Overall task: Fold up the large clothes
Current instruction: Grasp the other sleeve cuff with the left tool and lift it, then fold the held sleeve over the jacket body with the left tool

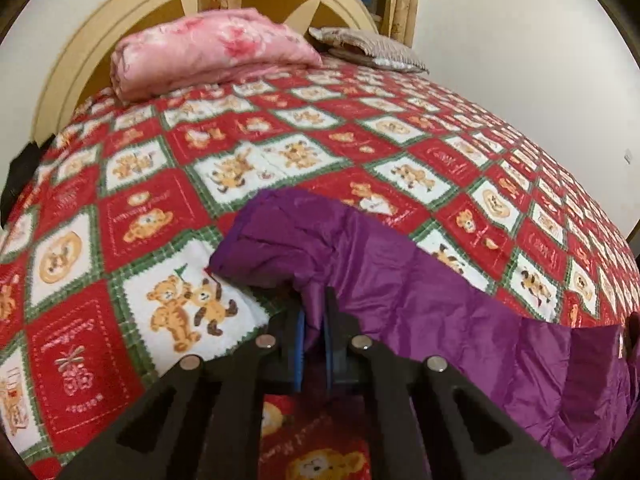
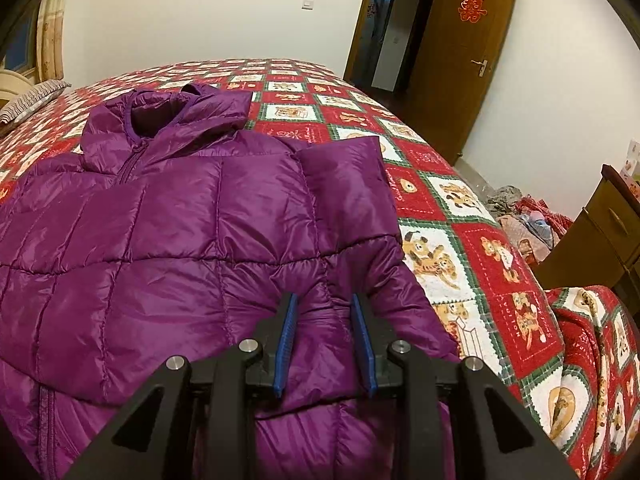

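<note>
A purple quilted puffer jacket lies spread on the bed, hood toward the far side, its right sleeve folded over the body. My right gripper hovers just above the jacket's right side with its blue-padded jaws apart and nothing between them. My left gripper is shut on a fold of the jacket's purple fabric, lifted a little above the bedspread, with the sleeve end bunched beyond the fingertips.
The bed is covered by a red, white and green teddy-bear quilt. A folded pink blanket and a grey pillow lie by the headboard. A brown door, a wooden cabinet and piled clothes stand right of the bed.
</note>
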{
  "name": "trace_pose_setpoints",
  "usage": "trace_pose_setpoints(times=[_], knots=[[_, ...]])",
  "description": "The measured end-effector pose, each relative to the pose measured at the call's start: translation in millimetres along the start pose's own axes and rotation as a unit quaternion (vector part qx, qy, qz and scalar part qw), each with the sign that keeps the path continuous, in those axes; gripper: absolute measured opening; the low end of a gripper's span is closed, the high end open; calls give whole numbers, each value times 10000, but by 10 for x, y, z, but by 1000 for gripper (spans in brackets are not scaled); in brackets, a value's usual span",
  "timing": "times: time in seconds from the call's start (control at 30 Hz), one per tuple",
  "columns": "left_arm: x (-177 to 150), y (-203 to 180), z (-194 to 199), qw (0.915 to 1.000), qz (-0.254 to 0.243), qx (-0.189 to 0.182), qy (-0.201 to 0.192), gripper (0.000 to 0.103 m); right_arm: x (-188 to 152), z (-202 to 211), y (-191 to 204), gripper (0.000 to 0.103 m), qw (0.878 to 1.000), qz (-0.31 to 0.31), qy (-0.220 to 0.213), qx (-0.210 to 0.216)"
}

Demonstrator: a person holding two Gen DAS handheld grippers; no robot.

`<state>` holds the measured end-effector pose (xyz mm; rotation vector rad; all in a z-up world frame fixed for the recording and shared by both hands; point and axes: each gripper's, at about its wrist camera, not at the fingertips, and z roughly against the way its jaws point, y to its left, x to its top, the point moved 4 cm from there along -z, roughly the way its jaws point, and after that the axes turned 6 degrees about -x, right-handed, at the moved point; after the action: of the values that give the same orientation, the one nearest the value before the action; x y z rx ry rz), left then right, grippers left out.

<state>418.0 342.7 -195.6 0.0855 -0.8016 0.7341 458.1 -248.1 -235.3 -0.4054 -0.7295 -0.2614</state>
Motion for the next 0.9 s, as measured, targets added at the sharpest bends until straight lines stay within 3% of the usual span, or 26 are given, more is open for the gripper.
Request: trace_pose_setpoints(times=[0.2,0.33,0.63,0.83,0.9], knots=[[133,-312,476,9966,-444,-102,-693,8,2,-4,-12,29,10000,-38,1,41],[228,-677,909,9874,-909,-272,-1267,8,1,-12,-19,29,10000,-70,-4,67],[176,-1176,1401,9742,-1402,-627,-1656,8,-4,-19,-33,29,9998,-146,-11,133],[-12,-1615,1758,9582,-1838,-1010,-1947,8,-7,-23,-43,30,9996,-200,-15,174],[-159,-1886,1945,9452,-2134,-1334,-2078,8,-8,-27,-43,30,9996,-212,-16,181]])
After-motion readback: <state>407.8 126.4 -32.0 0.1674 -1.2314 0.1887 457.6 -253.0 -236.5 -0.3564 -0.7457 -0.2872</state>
